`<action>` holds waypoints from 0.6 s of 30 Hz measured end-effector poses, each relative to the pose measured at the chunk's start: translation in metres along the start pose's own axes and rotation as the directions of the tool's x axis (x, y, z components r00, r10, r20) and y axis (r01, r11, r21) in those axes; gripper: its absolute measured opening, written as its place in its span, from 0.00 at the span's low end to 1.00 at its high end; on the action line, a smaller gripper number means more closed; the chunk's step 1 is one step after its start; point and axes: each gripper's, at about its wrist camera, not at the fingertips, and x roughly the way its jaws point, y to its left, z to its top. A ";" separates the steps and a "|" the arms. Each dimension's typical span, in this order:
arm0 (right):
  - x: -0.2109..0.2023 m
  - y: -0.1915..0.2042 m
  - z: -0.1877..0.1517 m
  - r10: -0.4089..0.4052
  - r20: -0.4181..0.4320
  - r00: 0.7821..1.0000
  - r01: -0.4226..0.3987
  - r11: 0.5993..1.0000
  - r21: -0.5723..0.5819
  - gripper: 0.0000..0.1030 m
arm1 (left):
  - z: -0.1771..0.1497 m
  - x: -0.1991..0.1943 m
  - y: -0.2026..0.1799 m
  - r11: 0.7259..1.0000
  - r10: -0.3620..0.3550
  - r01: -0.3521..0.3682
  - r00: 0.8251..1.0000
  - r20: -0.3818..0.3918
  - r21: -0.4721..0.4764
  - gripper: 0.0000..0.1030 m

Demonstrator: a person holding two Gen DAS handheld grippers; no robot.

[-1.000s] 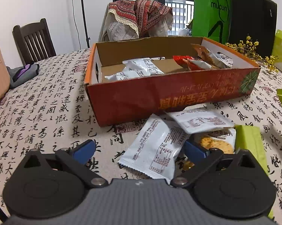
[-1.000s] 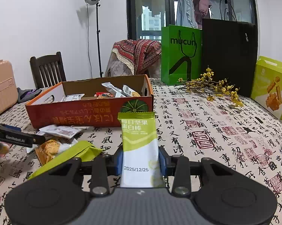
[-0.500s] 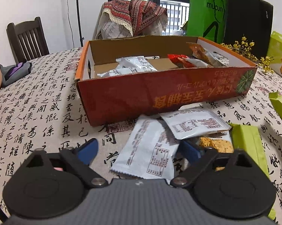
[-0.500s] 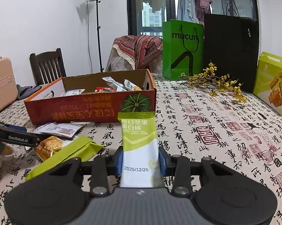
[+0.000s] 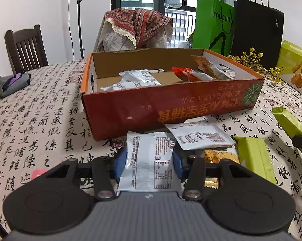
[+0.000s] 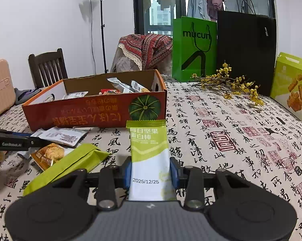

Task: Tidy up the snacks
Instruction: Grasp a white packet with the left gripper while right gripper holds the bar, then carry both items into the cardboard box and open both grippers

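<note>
Left gripper (image 5: 149, 161): jaws have just been closing, and the blue pads now press both long edges of one white snack packet (image 5: 148, 160), printed side up, its far end close to the box front. Right gripper (image 6: 151, 170): clamped on one green-and-white bar packet (image 6: 148, 154), which stands upright between the pads with a date stamp near the bottom.

Loose on the worktop (image 6: 221, 140) just beyond the left gripper, counted in the left wrist view: one white packet with a printed label (image 5: 201, 137), lying partly over one orange cracker packet (image 5: 219, 156); one plain green bar packet (image 5: 255, 158) beside them to the right. Three loose items, all in front of the box.

Next out: one open orange cardboard box (image 5: 171, 108), lettering on its front upside down. Inside, two white packets (image 5: 136, 80) at left, one red packet (image 5: 181, 71) mid-right, and a leaning cluster of packets (image 5: 213, 70) at the right end; count there unclear.

Farther right on the worktop: one spray of yellow flowers (image 6: 231, 84), one yellow-green snack carton (image 6: 293, 88). At the far edge: one green paper bag (image 6: 193, 48), one black paper bag (image 6: 247, 48). Beyond: one chair draped in patterned cloth (image 6: 144, 50), one bare wooden chair (image 6: 48, 66), one lamp stand (image 6: 99, 20).
</note>
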 end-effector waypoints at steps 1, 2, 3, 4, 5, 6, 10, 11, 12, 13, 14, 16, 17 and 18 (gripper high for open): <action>0.000 0.000 0.000 0.000 -0.001 1.000 0.000 1.000 0.000 0.36 | 0.000 -0.003 0.000 1.000 0.000 0.000 1.000 0.009 -0.004 0.47; 0.000 0.000 0.000 0.000 -0.001 1.000 0.000 1.000 -0.001 0.36 | 0.000 -0.006 0.001 1.000 -0.001 0.001 1.000 0.020 -0.009 0.47; 0.000 0.000 0.000 0.000 -0.001 1.000 0.000 1.000 0.000 0.36 | 0.000 -0.009 0.001 1.000 0.000 0.000 1.000 0.031 -0.011 0.47; 0.000 0.000 0.000 0.000 -0.001 1.000 0.000 1.000 0.000 0.36 | 0.000 -0.012 0.000 1.000 0.005 -0.004 0.999 0.042 -0.013 0.47; 0.000 0.000 0.000 0.000 -0.001 1.000 0.000 1.000 -0.001 0.36 | 0.000 -0.015 0.000 1.000 0.008 -0.008 0.999 0.052 -0.015 0.47; -0.001 0.000 0.000 0.000 0.000 1.000 0.000 1.000 -0.001 0.36 | 0.001 -0.019 0.001 1.000 0.011 -0.009 0.998 0.065 -0.018 0.47; -0.004 0.001 0.000 0.005 0.008 1.000 -0.005 1.000 -0.003 0.36 | 0.005 -0.033 0.000 1.000 0.017 -0.015 0.994 0.107 -0.025 0.47; -0.004 0.001 0.001 0.007 0.011 1.000 -0.007 1.000 -0.004 0.36 | 0.006 -0.037 -0.001 1.000 0.012 -0.009 0.993 0.120 -0.025 0.47; -0.005 0.001 0.002 0.008 0.013 1.000 -0.008 1.000 -0.005 0.36 | 0.008 -0.042 -0.001 1.000 0.009 -0.006 0.991 0.135 -0.024 0.47; -0.006 0.001 0.003 0.012 0.017 1.000 -0.011 1.000 -0.006 0.36 | 0.009 -0.046 -0.002 1.000 0.009 -0.006 0.989 0.148 -0.023 0.47; -0.007 0.002 0.004 0.014 0.021 1.000 -0.014 1.000 -0.008 0.36 | 0.010 -0.050 -0.003 1.000 0.008 -0.005 0.987 0.161 -0.023 0.47; -0.008 0.004 0.008 0.019 0.030 0.999 -0.019 1.000 -0.014 0.36 | 0.015 -0.058 -0.005 1.000 0.003 0.001 0.983 0.184 -0.023 0.47; -0.008 0.005 0.010 0.021 0.036 0.999 -0.021 1.000 -0.016 0.36 | 0.017 -0.062 -0.007 1.000 0.004 0.001 0.981 0.195 -0.024 0.47; -0.009 0.006 0.012 0.024 0.043 0.999 -0.023 1.000 -0.018 0.36 | 0.020 -0.065 -0.008 1.000 0.004 0.001 0.979 0.206 -0.024 0.47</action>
